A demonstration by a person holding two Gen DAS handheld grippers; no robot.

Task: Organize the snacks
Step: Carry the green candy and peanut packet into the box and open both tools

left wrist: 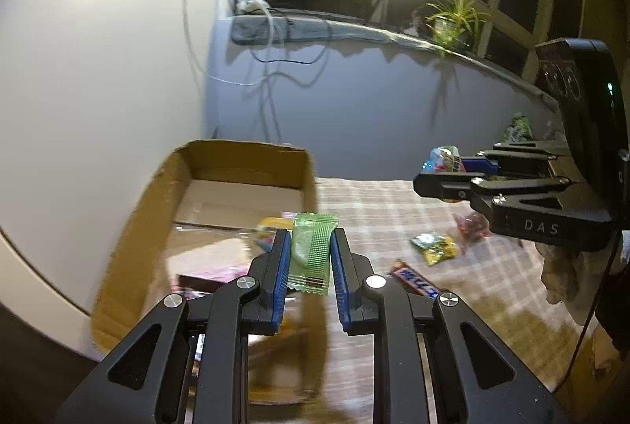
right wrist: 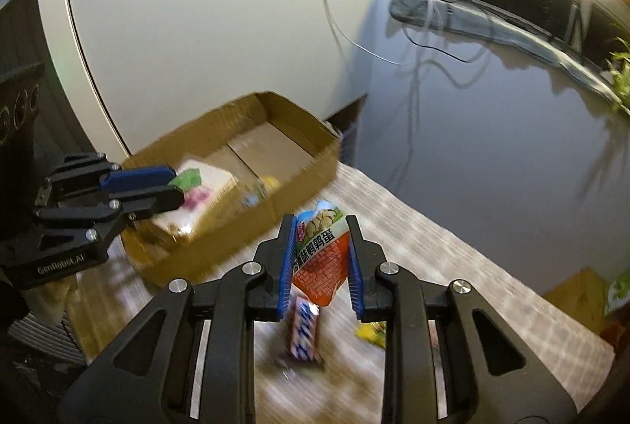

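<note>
Green wafer packet (left wrist: 313, 252) pinched across its flat sides by left claw (left wrist: 311, 258), hanging just above near rim of cardboard box (left wrist: 244, 156). Light, thin, crinkly; probably crushable, so best gripped mid-body, gently. Orange quail-egg pouch (right wrist: 321, 256) clamped in right claw (right wrist: 321, 258), right of the box, over the worktop (left wrist: 393, 211); soft, slick film, lumpy inside. Beyond, loose candy bar (right wrist: 305, 331) below.
</note>
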